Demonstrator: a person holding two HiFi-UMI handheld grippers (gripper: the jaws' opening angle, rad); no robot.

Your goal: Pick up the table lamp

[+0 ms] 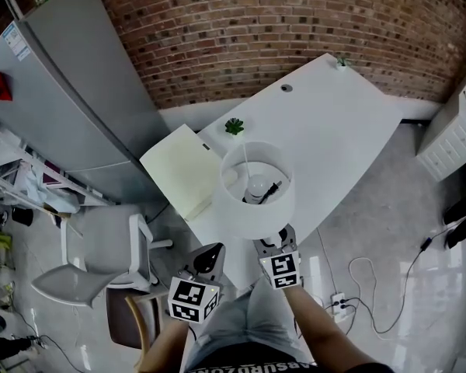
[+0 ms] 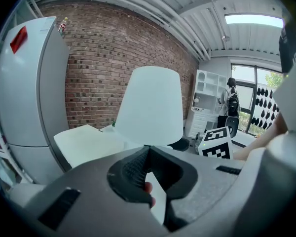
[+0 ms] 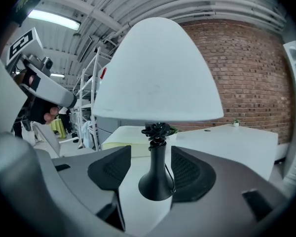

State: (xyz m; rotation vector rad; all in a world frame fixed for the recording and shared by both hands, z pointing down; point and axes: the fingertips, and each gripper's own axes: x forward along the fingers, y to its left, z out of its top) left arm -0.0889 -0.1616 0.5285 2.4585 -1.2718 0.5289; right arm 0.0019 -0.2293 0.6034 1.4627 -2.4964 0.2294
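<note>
Bright, even light from ceiling panel point(image 2: 254, 19), soft shadows, fisheye edges, dark corners.

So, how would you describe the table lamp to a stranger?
Find the white table before the brick wall. At its near edge stands the table lamp: the only tall thing there, white shade on a black stem, beside a flat yellowish pad.

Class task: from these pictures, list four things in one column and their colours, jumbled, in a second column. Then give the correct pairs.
Column A
1. lamp shade
2. lamp base
3. small plant
4. back wall

Column B
a. green
b. white
c. reddish brown
d. black

Pairs: 1-b, 2-d, 3-a, 4-c
</note>
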